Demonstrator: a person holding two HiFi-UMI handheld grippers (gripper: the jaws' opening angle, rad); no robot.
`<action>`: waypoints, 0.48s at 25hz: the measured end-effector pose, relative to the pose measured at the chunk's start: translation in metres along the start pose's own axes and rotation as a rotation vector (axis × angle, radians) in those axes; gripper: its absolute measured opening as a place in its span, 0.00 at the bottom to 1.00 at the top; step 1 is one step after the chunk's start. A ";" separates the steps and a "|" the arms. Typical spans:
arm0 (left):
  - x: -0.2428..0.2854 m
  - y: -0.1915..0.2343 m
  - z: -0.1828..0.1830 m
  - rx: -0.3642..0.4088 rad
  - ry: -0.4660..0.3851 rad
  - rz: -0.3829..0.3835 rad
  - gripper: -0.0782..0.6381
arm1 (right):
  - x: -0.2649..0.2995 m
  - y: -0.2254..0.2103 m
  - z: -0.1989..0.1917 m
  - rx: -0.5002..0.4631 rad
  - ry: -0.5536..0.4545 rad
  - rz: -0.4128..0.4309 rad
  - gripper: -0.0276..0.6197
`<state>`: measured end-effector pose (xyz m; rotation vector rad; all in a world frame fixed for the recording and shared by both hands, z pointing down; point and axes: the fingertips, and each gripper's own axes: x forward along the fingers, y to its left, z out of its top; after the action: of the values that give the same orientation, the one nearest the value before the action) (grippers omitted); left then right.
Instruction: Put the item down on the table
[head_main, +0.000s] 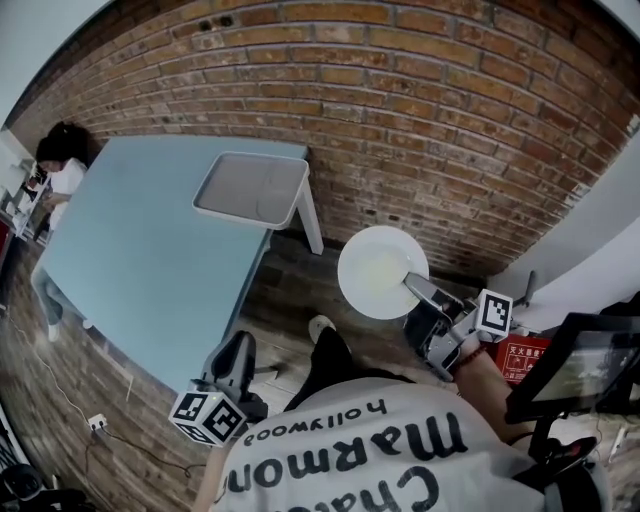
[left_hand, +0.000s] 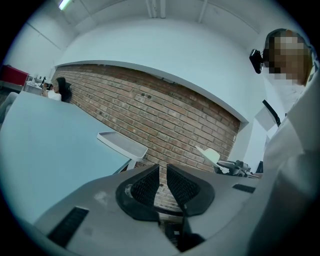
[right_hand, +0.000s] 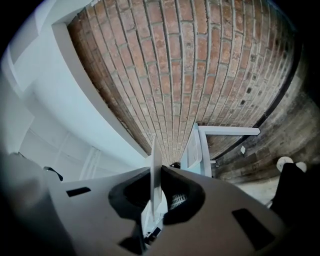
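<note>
The right gripper (head_main: 420, 288) pinches the plate (head_main: 378, 270) by its rim only, out over the floor (head_main: 290, 285) and well short of the counter (head_main: 130, 280). That smooth rim could slip from the pads and drop. The plate is round, white and thin (shallow-dished); the left gripper (head_main: 232, 362) is empty, jaws a slit apart.

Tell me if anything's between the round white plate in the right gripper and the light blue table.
Nothing visible stands in the gap. The right gripper holds the round white plate by its rim, out over the floor. A white rectangular tray sits on the corner of the light blue table nearest the plate.
</note>
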<state>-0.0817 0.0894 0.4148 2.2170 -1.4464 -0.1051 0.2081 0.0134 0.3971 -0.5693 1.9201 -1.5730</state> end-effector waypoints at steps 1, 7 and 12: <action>0.004 0.003 0.002 -0.003 -0.002 -0.002 0.18 | 0.003 -0.002 0.003 -0.002 -0.005 -0.007 0.09; 0.033 0.022 0.023 -0.023 -0.014 -0.018 0.18 | 0.032 -0.005 0.022 -0.006 -0.013 -0.030 0.09; 0.057 0.041 0.028 -0.046 0.007 -0.008 0.18 | 0.056 -0.016 0.035 0.005 -0.011 -0.050 0.09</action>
<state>-0.1002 0.0164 0.4189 2.1846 -1.4174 -0.1316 0.1899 -0.0516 0.3992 -0.6274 1.9071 -1.6020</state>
